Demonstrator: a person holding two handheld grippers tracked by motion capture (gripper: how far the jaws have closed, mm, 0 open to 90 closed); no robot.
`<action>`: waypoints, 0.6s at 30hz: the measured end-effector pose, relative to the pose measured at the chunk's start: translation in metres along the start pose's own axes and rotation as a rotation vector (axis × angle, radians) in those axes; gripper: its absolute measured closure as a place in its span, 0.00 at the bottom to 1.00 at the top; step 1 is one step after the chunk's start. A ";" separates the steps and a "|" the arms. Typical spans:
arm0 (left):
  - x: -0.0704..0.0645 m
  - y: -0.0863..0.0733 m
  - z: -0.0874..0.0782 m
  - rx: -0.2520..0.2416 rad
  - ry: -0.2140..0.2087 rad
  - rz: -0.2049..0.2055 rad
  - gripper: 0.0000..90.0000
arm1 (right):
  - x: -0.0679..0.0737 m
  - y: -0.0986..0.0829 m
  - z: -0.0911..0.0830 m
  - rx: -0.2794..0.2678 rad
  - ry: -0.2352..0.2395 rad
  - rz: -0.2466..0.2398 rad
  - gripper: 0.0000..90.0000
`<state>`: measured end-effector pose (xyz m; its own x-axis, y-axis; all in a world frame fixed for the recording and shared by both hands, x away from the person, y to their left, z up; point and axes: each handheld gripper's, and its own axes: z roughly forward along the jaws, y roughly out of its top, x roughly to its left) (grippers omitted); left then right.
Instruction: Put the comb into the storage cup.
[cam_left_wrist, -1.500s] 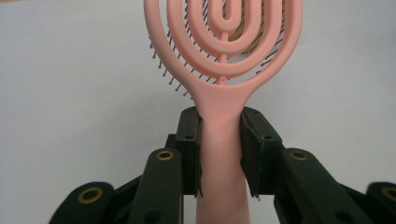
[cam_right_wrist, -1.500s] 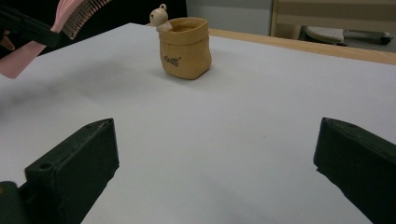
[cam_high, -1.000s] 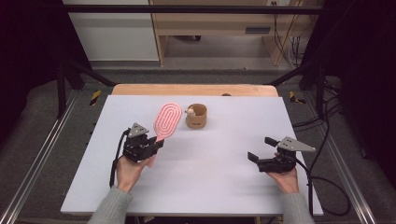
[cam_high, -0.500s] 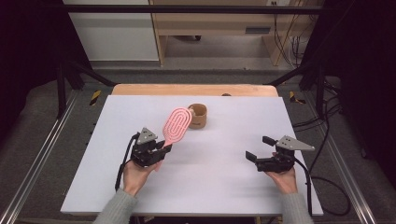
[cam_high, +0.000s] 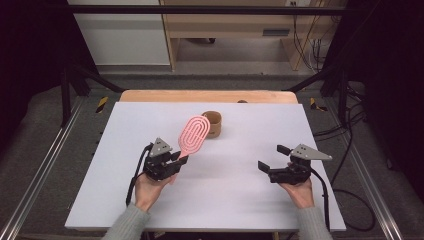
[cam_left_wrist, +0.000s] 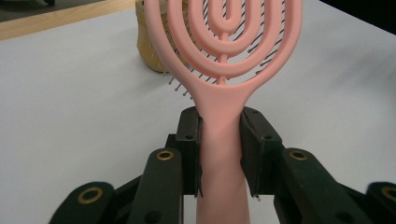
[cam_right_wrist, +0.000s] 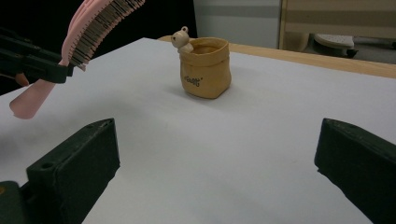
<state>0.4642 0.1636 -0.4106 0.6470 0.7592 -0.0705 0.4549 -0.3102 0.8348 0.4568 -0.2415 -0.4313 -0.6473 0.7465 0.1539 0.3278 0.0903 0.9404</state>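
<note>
A: Status of the work in hand?

B: The pink hairbrush (cam_high: 193, 136) is off the white table (cam_high: 110, 200) and carried in the air; its slotted oval head points toward the small tan cup with a bear figure on its rim (cam_high: 212, 124); judged from this, the pick-up is done and the placing into or beside that cup is left.

A: State of the left gripper (cam_high: 176, 159)?

B: Clamped on the hairbrush handle; in the left gripper view both black jaws press flat against the handle just below the head, one per side; the handle end projects back past the jaws; the bristles face down and away from the camera.

A: State of the right gripper (cam_high: 270, 160)?

B: Spread wide and holding nothing; in the right gripper view its two jaws stand far apart at the bottom corners with bare table between them; it hovers low over the table's right part, well apart from the cup.

A: Position of the brush relative to the cup?

B: Head near the cup, on its left and nearer the person; no contact is visible; the brush is tilted, head higher than handle.
</note>
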 end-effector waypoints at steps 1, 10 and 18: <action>-0.001 0.000 0.000 0.001 -0.003 0.002 0.78 | 0.001 0.000 0.001 0.003 -0.001 0.001 0.00; -0.010 0.001 0.005 -0.002 -0.021 0.028 0.78 | 0.014 0.006 0.008 0.003 0.018 0.008 0.00; -0.021 0.001 0.012 0.000 -0.036 0.054 0.78 | 0.029 0.010 0.018 0.010 0.042 0.003 0.01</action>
<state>0.4583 0.1405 -0.4152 0.6921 0.7204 -0.0449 0.4188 -0.3501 0.8379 0.4539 -0.2072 -0.4234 -0.6748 0.7183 0.1695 0.3364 0.0949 0.9369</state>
